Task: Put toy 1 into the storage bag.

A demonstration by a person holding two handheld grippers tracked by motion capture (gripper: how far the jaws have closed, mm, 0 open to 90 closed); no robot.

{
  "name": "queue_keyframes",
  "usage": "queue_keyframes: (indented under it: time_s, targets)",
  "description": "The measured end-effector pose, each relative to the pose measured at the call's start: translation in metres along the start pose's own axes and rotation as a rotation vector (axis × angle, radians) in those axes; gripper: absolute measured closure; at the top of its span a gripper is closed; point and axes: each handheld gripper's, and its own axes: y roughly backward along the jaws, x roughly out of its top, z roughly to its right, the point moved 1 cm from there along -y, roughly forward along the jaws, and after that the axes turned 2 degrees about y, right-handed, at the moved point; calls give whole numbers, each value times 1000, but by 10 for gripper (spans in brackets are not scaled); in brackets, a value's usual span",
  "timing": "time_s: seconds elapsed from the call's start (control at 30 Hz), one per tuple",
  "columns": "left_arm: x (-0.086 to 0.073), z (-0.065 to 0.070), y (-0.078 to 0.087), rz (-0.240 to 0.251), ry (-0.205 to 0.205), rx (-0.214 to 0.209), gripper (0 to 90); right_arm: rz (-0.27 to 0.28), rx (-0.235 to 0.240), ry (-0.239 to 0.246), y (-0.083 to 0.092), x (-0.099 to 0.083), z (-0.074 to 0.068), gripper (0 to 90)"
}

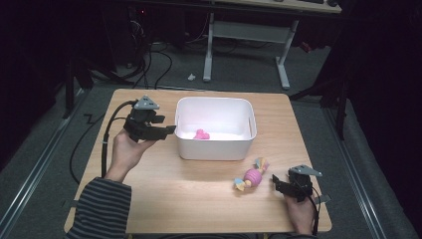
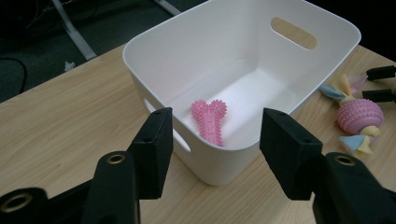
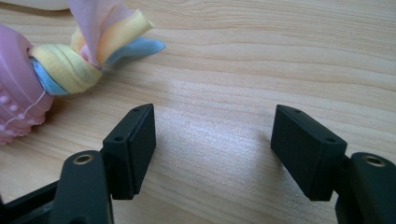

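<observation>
A white bin [image 1: 214, 149] stands at the middle of the wooden table, with a pink spiked bone toy [image 1: 201, 134] lying on its floor. In the left gripper view the bone toy [image 2: 210, 122] lies just past the bin's near wall [image 2: 219, 158]. My left gripper [image 1: 169, 130] hovers at the bin's left side, open and empty [image 2: 217, 116]. A pink ball toy with pastel cloth tails [image 1: 252, 176] rests on the table in front of the bin. My right gripper [image 1: 274, 180] sits just right of it, open [image 3: 212, 114], with the ball toy [image 3: 18, 93] off to its left.
The table's front edge [image 1: 199, 230] is close to both hands. Beyond the far edge stand a desk's white legs [image 1: 283, 64] and floor cables [image 1: 149, 64]. The right gripper's jaw tips [image 2: 380, 84] appear beside the ball toy [image 2: 359, 116].
</observation>
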Motion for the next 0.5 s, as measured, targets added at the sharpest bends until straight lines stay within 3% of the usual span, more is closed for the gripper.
queue_keyframes:
  time_s: [0.5]
  targets:
    - [-37,-18,16,21,69,38,422,-1,-5,-6,0,0,0,312]
